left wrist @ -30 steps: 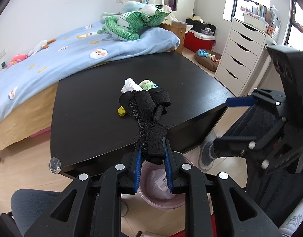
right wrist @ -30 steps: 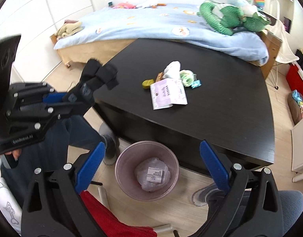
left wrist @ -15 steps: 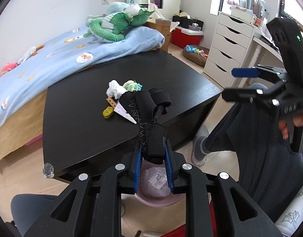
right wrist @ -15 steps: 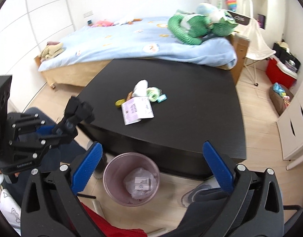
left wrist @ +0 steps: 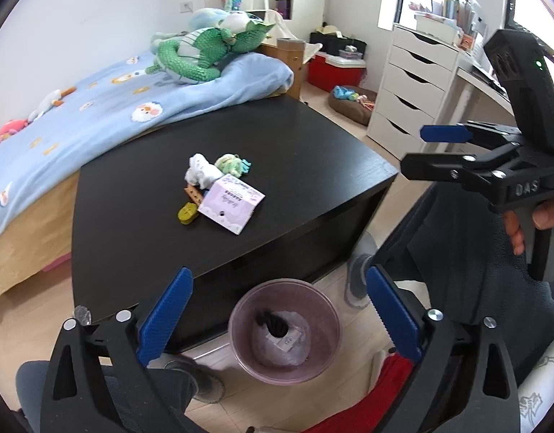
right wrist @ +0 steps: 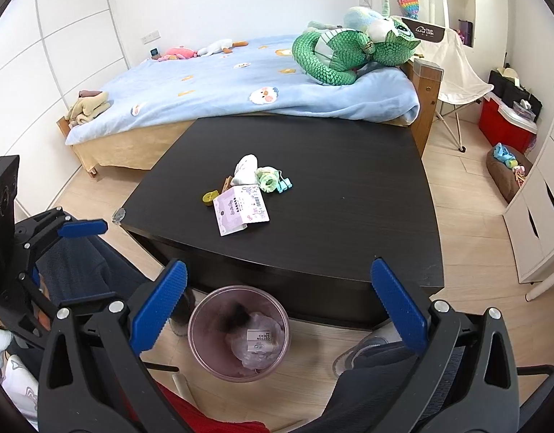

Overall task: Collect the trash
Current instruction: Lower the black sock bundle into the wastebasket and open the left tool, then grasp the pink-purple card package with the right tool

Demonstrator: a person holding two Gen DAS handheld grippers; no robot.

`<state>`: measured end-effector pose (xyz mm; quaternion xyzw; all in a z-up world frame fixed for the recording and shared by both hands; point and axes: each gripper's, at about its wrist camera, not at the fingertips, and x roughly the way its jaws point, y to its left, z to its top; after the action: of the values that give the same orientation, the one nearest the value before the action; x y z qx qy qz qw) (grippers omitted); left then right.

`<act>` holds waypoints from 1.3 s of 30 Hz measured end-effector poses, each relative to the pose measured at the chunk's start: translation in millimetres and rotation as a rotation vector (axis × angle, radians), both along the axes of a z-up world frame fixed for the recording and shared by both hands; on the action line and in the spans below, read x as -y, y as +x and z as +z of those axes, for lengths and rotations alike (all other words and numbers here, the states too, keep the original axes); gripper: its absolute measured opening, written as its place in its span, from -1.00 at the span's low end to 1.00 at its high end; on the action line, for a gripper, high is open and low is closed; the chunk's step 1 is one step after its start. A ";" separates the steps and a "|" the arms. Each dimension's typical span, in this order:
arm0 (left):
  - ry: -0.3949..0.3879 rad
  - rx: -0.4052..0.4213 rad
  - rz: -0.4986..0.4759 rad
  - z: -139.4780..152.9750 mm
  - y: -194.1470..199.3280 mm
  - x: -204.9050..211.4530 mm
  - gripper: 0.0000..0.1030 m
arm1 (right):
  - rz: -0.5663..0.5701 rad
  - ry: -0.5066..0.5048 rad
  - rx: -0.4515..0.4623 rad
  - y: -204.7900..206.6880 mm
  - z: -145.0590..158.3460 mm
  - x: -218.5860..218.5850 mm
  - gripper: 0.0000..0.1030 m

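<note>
While you hold both tools over the floor in front of the dark surface point(left wrist: 313, 151), your left hand-held gripper point(left wrist: 278, 319) is spread wide with nothing between its blue pads, and it hangs directly above the translucent pink bin point(left wrist: 237, 339). Your right hand-held gripper point(right wrist: 278, 305) is just as wide apart and also carries nothing; it looks down on the same bin from the other side. The bin stands on the wooden floor point(right wrist: 468, 195), just beside the near edge of the surface. Inside it a dark, blurred black item point(left wrist: 273, 324) lies on a crumpled clear plastic wrapper point(right wrist: 257, 348) with a white label.

The remaining trash sits in one cluster near the middle of the surface, toward its near edge. A lilac paper packet point(right wrist: 241, 209) lies flat, closest to you. Touching its far edge are a white crumpled wad point(right wrist: 245, 170) and a pale green wad point(right wrist: 266, 176), with a small teal binder clip point(right wrist: 285, 183) just beside the green one. A yellow round piece point(right wrist: 209, 196) rests at the packet's left corner, with a wooden clothespin point(right wrist: 225, 182) just behind it.

Beyond the far edge is a bed point(right wrist: 212, 86) with a green plush dragon point(right wrist: 345, 52) on it.
</note>
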<state>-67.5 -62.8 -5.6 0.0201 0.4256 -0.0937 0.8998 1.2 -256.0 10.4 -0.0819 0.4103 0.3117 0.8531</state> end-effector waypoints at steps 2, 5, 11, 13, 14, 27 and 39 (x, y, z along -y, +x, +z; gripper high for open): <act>-0.002 0.000 0.019 -0.4 0.4 -3.5 0.83 | 0.007 -0.002 -0.005 -1.1 -2.0 -2.8 0.94; -0.003 0.008 0.041 0.8 0.4 -8.7 0.85 | 0.014 -0.004 -0.011 -2.1 -5.2 -6.0 0.94; -0.022 0.016 0.075 -0.1 1.3 -18.0 0.85 | 0.028 -0.018 -0.022 -1.7 -12.0 -13.5 0.94; -0.023 0.023 0.088 -1.1 2.2 -22.1 0.85 | 0.038 -0.020 -0.028 -0.9 -15.0 -17.5 0.94; -0.019 0.025 0.098 -1.8 4.1 -25.1 0.85 | 0.043 -0.022 -0.029 -0.3 -16.4 -20.0 0.94; 0.010 0.081 0.187 -2.9 32.9 -61.2 0.85 | 0.128 -0.074 -0.039 27.1 -27.2 -65.8 0.94; -0.029 0.062 0.296 -22.8 55.0 -97.6 0.85 | 0.199 -0.193 -0.111 77.0 -64.1 -120.0 0.94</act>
<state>-12.5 34.8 -28.3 -0.0528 0.3944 0.0346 0.9168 78.2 -136.0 -53.7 -0.1863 0.4746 0.3580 0.7822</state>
